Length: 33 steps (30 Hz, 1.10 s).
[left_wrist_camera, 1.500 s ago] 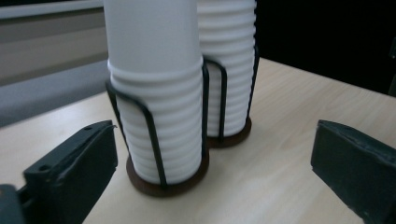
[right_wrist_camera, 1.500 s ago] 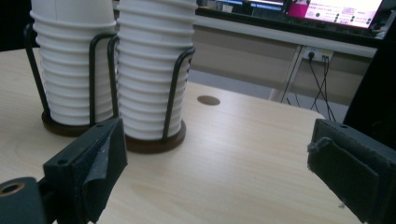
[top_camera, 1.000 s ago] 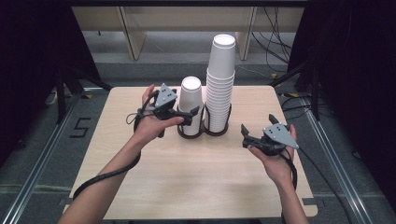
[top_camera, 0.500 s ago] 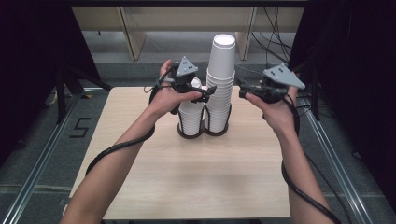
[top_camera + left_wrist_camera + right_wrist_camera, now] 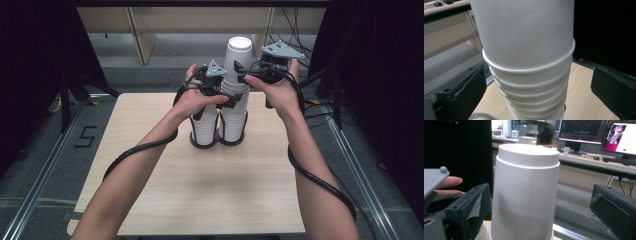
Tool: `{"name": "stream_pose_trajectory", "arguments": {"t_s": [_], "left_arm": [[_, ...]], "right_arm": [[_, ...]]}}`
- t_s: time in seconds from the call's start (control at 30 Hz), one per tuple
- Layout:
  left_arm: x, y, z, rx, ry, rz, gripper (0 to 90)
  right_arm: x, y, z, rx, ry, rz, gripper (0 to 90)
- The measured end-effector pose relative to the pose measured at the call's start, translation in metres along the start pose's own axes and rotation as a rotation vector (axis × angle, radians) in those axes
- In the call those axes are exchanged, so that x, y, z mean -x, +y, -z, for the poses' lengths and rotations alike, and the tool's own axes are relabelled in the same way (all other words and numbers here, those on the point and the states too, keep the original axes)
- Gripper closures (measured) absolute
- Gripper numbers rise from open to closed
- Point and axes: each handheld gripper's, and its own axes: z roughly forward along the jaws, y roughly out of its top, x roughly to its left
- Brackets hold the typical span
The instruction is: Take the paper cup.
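Stack of white cups [image 5: 529,75] betw. open left gripper [image 5: 537,92] jaws, over wood table [image 5: 581,102].

A single black digit "5" [image 5: 86,136] is seen marked on the grey floor [image 5: 45,165], to the left of the pale wooden surface [image 5: 200,190]. No other text can be read.
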Motion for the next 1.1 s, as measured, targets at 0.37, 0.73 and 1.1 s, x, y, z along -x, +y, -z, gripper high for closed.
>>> {"name": "stream_pose_trajectory", "arguments": {"t_s": [0.37,0.73,1.1], "left_arm": [[-0.005,0.003,-0.007,0.014,-0.001,0.059,5.8],[-0.008,0.002,-0.007,0.027,-0.009,0.082,10.7],[-0.007,0.001,-0.007,0.049,-0.005,0.084,12.2]], "right_arm": [[-0.002,0.003,-0.018,-0.036,0.016,-0.024,4.5],[-0.002,0.004,-0.029,-0.047,0.037,-0.060,6.7],[-0.009,0.001,-0.039,-0.043,0.045,-0.052,18.6]]}}
